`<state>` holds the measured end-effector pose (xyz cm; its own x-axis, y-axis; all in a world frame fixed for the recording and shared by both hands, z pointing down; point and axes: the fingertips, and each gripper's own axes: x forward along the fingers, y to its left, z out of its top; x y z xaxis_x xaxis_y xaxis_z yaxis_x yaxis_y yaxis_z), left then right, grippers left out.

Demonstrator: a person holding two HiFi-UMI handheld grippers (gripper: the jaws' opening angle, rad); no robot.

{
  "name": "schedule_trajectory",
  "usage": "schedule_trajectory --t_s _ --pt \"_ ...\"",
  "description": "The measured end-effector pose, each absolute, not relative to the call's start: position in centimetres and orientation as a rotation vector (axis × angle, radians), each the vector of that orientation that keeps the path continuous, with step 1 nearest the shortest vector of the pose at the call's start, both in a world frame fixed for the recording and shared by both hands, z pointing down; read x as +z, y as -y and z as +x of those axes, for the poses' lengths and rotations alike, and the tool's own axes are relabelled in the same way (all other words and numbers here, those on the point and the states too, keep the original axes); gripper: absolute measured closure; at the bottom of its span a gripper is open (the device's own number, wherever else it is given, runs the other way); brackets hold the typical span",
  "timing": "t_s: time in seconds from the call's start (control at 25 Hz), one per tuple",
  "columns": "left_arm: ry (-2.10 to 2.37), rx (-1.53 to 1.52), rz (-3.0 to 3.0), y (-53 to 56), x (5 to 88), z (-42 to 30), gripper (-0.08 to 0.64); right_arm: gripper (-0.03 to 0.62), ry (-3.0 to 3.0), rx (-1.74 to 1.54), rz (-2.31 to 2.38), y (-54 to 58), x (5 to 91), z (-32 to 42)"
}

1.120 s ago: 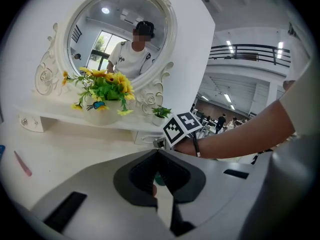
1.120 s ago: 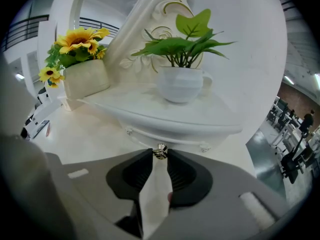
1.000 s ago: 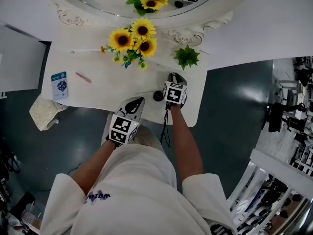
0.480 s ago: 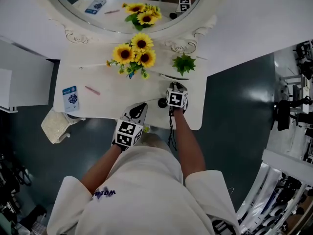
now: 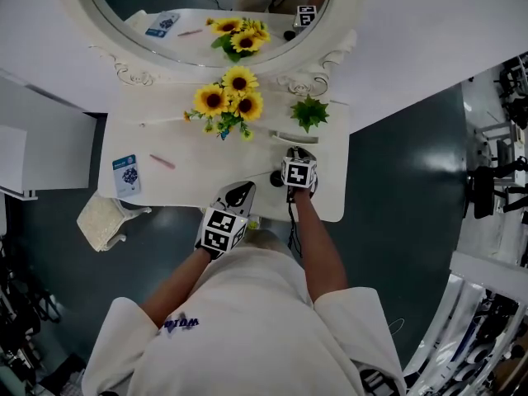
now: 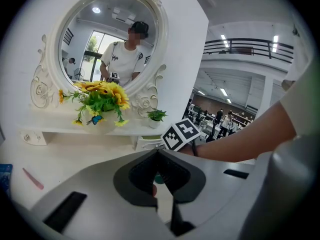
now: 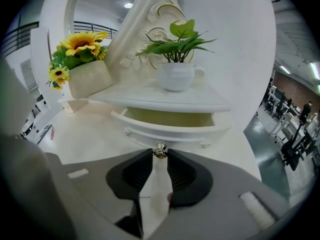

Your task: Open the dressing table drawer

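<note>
Right gripper view: your right gripper (image 7: 160, 156) pinches the small metal knob (image 7: 160, 150) at frame centre. The drawer (image 7: 170, 129) stands partly open just below the potted plant (image 7: 176, 59). Your left gripper (image 6: 157, 152) has its jaws pressed together, empty.

Bright, even overhead light fell on the dressing table (image 5: 198, 180), with soft glare on the floor (image 5: 429, 159) to its right. Both gripper views bowed strongly, their corners dark.
</note>
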<state>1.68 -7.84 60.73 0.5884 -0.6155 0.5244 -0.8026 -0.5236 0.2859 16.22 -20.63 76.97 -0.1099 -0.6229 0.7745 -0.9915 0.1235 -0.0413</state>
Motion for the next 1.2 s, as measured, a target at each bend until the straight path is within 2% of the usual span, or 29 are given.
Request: schedule_trajectory --t_s 1.2 --pt "1.122 0.483 2.317 6.3 60.6 1.7 0.551 0.489 1.791 0.790 1.551 18.6 77.2 16.0"
